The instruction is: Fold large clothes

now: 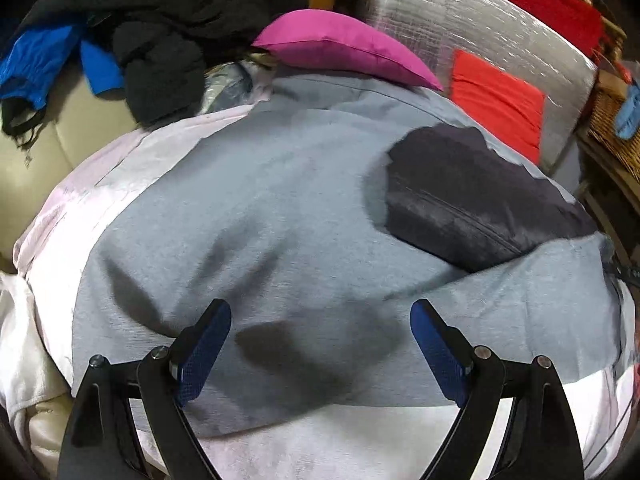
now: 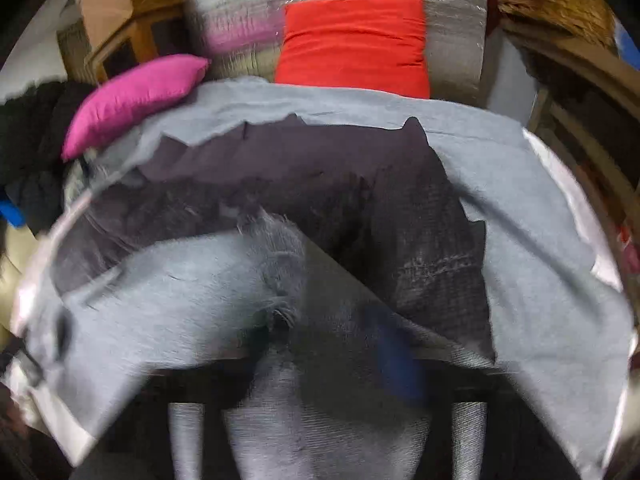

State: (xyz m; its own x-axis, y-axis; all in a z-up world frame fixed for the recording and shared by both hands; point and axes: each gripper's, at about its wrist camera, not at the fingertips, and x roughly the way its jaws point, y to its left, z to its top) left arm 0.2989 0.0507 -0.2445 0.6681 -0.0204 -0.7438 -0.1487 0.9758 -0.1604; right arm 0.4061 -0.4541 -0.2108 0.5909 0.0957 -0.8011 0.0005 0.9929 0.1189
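A large grey garment point(image 1: 256, 208) lies spread over a pale sheet point(image 1: 120, 168) on a sofa. A dark cloth point(image 1: 472, 200) lies on its right part. My left gripper point(image 1: 320, 316) is open and empty, its blue-padded fingers point(image 1: 208, 344) just above the garment's near edge. In the right wrist view the grey garment point(image 2: 192, 280) is bunched and lifted close to the camera, over the dark cloth point(image 2: 360, 184). My right gripper point(image 2: 304, 328) is mostly hidden by the fabric; only a blurred blue pad point(image 2: 392, 360) shows, and the cloth seems pinched there.
A magenta cushion point(image 1: 344, 48) and a red cushion point(image 1: 496, 104) lie behind the garment against a silver foil-covered backrest point(image 1: 480, 28). A pile of black and blue clothes point(image 1: 132, 40) sits at the back left. A wicker basket point(image 1: 612, 132) stands at the right.
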